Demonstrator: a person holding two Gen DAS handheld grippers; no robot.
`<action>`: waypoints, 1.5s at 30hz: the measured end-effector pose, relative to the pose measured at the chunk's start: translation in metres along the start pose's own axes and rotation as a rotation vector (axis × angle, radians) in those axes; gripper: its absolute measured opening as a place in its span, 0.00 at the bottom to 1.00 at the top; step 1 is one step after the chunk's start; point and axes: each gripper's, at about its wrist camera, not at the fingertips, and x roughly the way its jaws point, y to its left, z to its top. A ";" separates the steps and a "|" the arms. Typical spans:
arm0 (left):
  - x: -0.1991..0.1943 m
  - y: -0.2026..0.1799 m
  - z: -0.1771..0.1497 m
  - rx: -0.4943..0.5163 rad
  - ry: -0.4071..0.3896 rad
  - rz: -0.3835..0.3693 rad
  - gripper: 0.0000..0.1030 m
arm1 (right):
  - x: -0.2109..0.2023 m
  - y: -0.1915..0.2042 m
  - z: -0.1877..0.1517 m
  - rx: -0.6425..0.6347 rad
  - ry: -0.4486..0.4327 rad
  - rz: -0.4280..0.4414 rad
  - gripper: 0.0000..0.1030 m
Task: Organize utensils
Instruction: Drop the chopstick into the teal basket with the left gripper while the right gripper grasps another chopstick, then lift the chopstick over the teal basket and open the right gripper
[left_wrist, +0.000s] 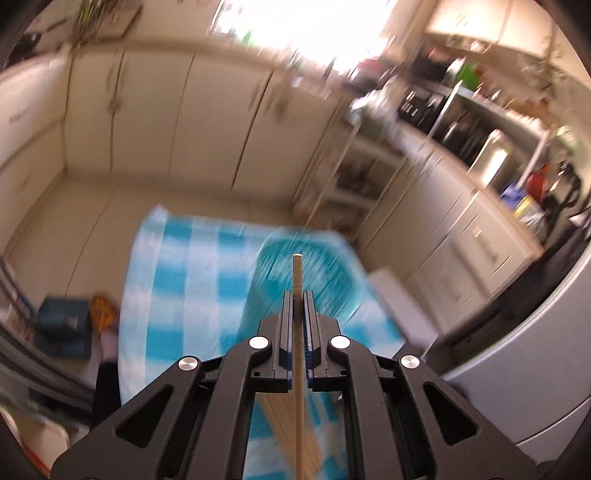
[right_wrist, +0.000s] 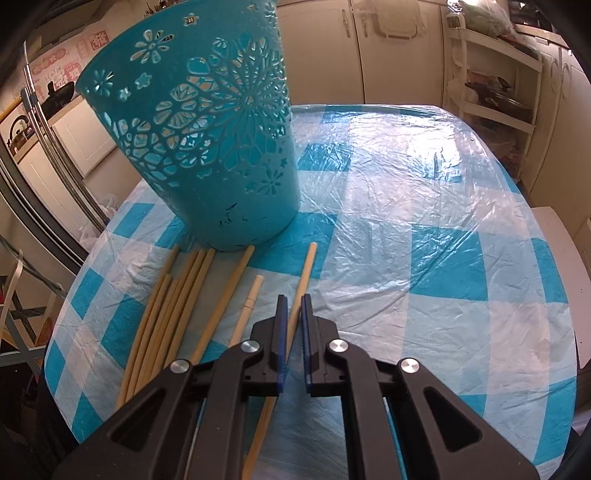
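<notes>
Left gripper (left_wrist: 297, 295) fingers clamp one chopstick (left_wrist: 297, 273), tip toward twelve o'clock; right gripper (right_wrist: 293, 301) fingers nearly closed, astride a worktop chopstick (right_wrist: 303, 280).

Glossy crinkled plastic tablecloth (right_wrist: 406, 192), wooden chopsticks (right_wrist: 177, 306)

Left wrist view smeared by motion blur, window (left_wrist: 273, 26) blown out; right view sharp (glare on plastic tablecloth (right_wrist: 424, 155)); edges bent.

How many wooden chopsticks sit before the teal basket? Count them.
About 9 chopsticks: a bundle of roughly six at left, two loose sticks beside it, one stick at the right gripper; overlap may hide others.
</notes>
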 end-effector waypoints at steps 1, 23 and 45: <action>-0.005 -0.004 0.007 0.008 -0.028 -0.005 0.05 | 0.000 0.000 0.000 0.001 -0.001 0.001 0.07; 0.114 -0.042 0.021 0.118 -0.316 0.326 0.05 | -0.002 -0.015 -0.001 0.044 -0.010 0.051 0.07; 0.021 0.067 -0.077 -0.150 -0.172 0.421 0.80 | -0.045 0.001 -0.007 0.025 -0.010 -0.060 0.05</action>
